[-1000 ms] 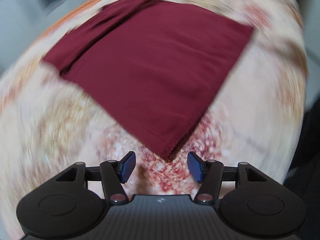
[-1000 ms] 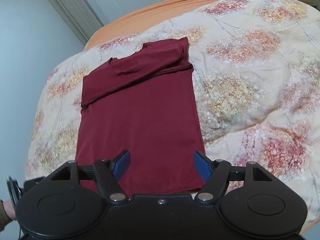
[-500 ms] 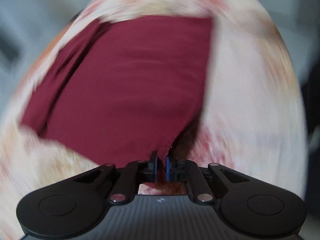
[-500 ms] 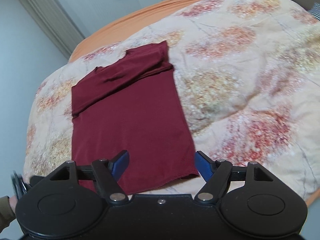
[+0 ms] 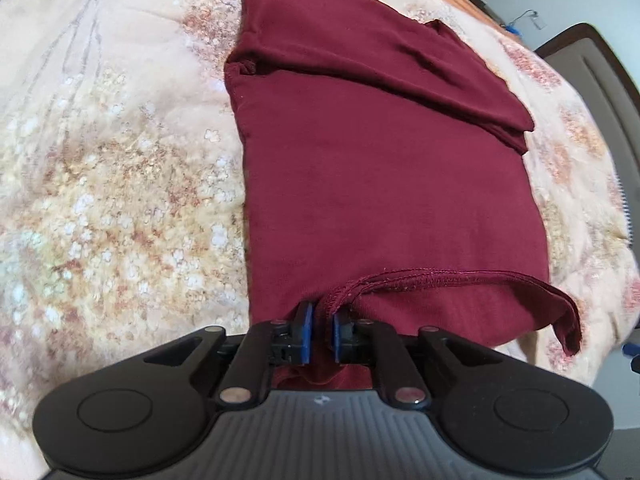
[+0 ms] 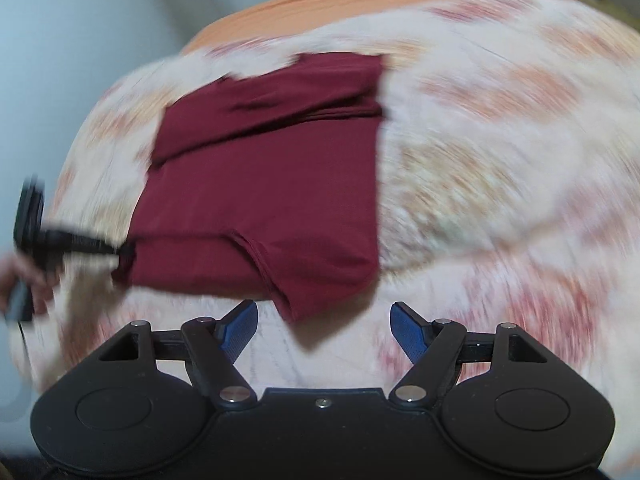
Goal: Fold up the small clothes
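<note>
Left gripper [image 5: 319,330]: blue pads clamped on the near hem corner of the dark red knit garment [image 5: 380,184]. The jaws closed onto it and have just eased slightly wider; cloth still sits pinched between them. In the right wrist view that same gripper [image 6: 120,254] shows at 9 o'clock, biting the garment's left corner.

Garment [image 6: 264,184] lies flat on the cream quilt with rust floral print [image 5: 112,200], sleeves already folded in at the far end, around 12 to 1 o'clock in the left view. Stitched hem [image 5: 424,278] is lifted and curling back toward 3 o'clock, so the free corner sags.

Handling, my read: thin, light, floppy jersey. No stiffness, will drape and wrinkle, not fragile. It should slide easily over the quilt, so a one-corner pull would likely skew it. Best hold looks like the doubled hem seam at each near corner.

Right gripper [image 6: 323,330]: jaws wide apart, nothing between them, hovering just short of the drooping near-right corner at 12 o'clock. Frame is motion-blurred.

Room: bare quilt well clear to the right, 1 to 4 o'clock. Orange sheet edge [image 6: 360,4] beyond the far end; bed edge and wall close at 9 to 10 o'clock.
</note>
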